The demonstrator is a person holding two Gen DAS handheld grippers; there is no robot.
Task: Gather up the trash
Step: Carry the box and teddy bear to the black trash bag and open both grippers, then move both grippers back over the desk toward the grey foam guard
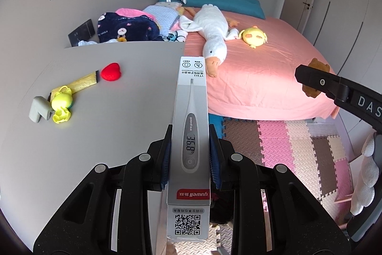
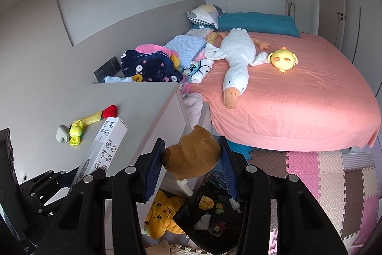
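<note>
Left gripper (image 1: 189,157) pinches thermometer box (image 1: 191,126), right gripper (image 2: 192,166) clamps brown bear (image 2: 193,157); long box could swing and miss the trash bag (image 2: 210,226).

Two wrist fisheyes, both angled down across a bedroom

Each looks forward along its own fingers, close above the grey cabinet top (image 1: 95,111) on the left, toward the far pink bed (image 2: 298,99); both share cabinet, bed and foam floor mats (image 2: 334,171) on the near right.

Bare desktop (image 1: 124,111) right of toys (image 1: 61,106)
</note>
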